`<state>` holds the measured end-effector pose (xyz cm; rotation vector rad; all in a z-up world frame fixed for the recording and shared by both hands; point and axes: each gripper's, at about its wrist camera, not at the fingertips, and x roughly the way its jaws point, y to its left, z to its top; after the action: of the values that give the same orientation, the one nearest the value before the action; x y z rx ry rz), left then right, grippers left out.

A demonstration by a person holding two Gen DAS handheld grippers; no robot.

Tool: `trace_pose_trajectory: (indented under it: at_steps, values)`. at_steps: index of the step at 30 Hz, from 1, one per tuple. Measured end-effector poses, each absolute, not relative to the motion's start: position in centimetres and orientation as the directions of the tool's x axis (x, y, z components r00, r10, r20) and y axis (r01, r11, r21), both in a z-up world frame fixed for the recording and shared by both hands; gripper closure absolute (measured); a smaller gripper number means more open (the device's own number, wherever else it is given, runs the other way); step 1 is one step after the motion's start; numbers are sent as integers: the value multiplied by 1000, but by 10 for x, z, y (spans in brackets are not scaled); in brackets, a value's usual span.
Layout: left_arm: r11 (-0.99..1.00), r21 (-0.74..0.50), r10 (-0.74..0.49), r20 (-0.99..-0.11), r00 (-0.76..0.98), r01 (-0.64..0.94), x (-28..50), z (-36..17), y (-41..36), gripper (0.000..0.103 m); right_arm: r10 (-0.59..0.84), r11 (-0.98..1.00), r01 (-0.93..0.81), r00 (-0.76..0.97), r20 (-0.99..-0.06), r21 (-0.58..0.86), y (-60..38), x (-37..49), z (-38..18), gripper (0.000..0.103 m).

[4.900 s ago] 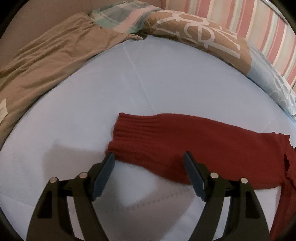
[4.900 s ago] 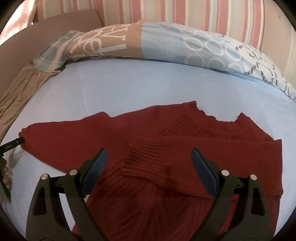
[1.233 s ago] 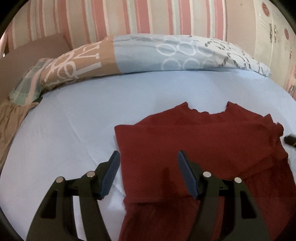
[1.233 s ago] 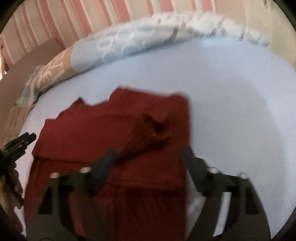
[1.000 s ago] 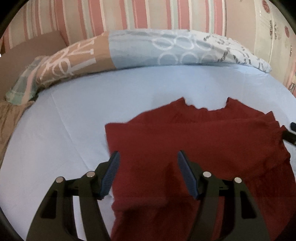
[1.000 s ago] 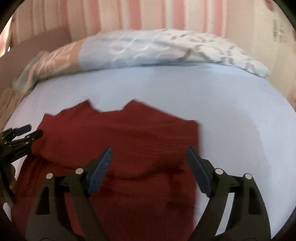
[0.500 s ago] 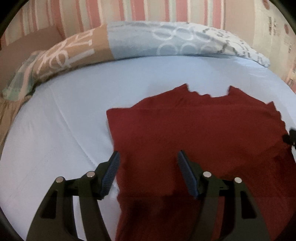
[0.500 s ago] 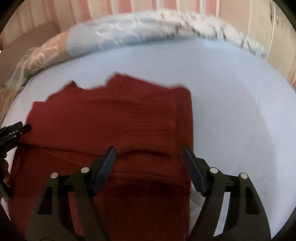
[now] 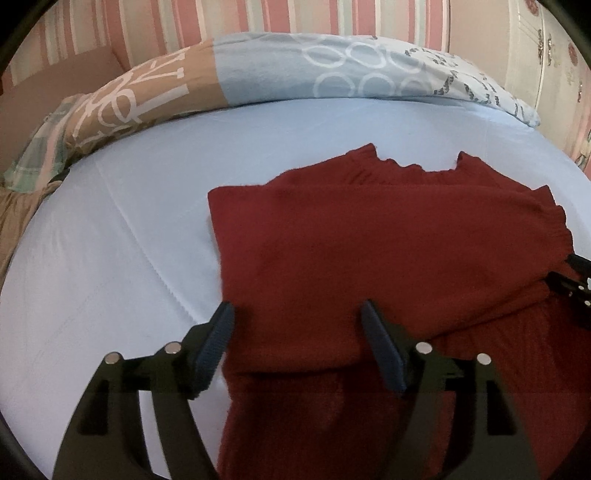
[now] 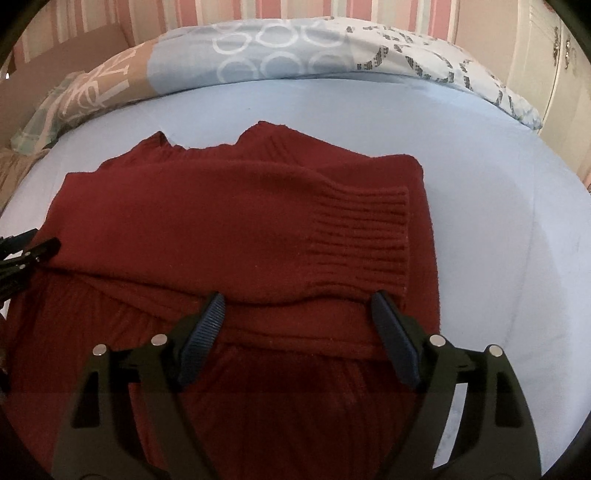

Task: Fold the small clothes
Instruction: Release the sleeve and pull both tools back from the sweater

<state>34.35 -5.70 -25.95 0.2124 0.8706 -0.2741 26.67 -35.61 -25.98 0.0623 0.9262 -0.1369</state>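
A dark red knit sweater lies flat on the pale blue bed sheet, both sleeves folded across its chest. In the right wrist view the sweater shows a ribbed cuff on top at the right. My left gripper is open and empty, hovering over the sweater's left edge. My right gripper is open and empty, over the lower edge of the folded sleeve near the cuff. The right gripper's tip shows at the right edge of the left wrist view; the left gripper's tip shows at the left edge of the right wrist view.
A long patterned pillow in tan, blue and white lies along the back of the bed, also in the right wrist view. A tan cloth lies at the far left. Striped wall behind; a white cabinet at right.
The left sleeve, stretched out earlier, now lies folded across the chest. Both grippers have shifted slightly over the sweater and stay open.
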Motion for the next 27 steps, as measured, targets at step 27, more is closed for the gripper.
trace_pose_trajectory:
  at_steps: [27]
  values:
    - [940, 157, -90, -745, 661, 304, 294, -240, -48, 2, -15, 994, 94, 603, -798, 52, -338, 227, -239, 3]
